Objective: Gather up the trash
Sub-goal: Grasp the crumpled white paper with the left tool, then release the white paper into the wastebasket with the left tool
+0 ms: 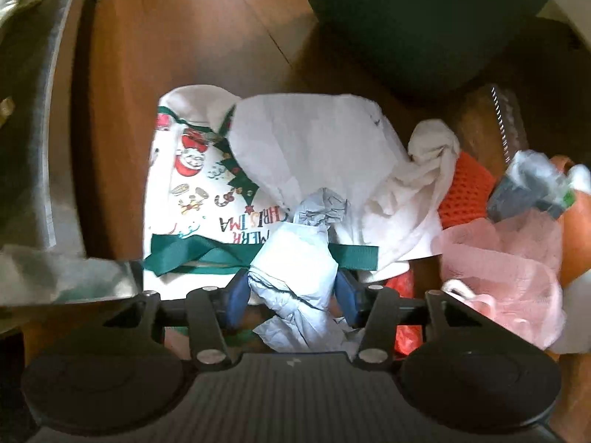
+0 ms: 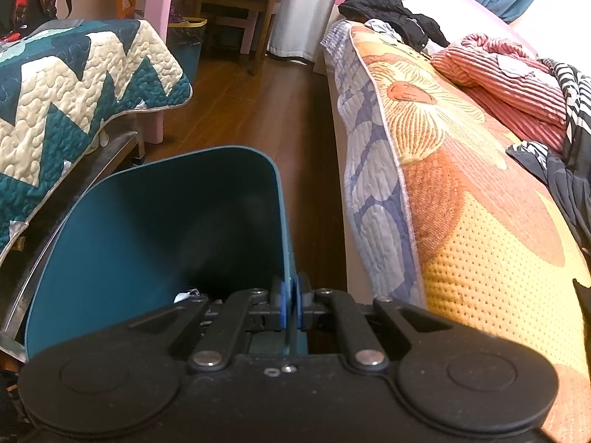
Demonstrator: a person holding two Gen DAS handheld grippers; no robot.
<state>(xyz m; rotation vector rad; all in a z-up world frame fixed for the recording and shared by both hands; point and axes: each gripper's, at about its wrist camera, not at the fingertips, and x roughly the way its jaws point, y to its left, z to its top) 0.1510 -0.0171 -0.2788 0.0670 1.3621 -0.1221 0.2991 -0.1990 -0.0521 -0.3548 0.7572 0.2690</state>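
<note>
Jaws: the left gripper (image 1: 293, 291) is clamped on a crumpled pale-blue paper wad (image 1: 295, 273), blue pads pressing its two sides; the right gripper (image 2: 290, 301) is pinched tight on the rim of a teal bin (image 2: 166, 221), one pad on each side of the wall. Trash: the wad sits on top of a white Christmas gift bag (image 1: 192, 199) with a green ribbon (image 1: 207, 254), which lies on the wooden floor (image 1: 192, 37) under a crumpled white paper sheet (image 1: 314, 140). Nearby on the right: a white cloth (image 1: 432, 151), red netting (image 1: 469, 188), a pink plastic bag (image 1: 506, 269).
</note>
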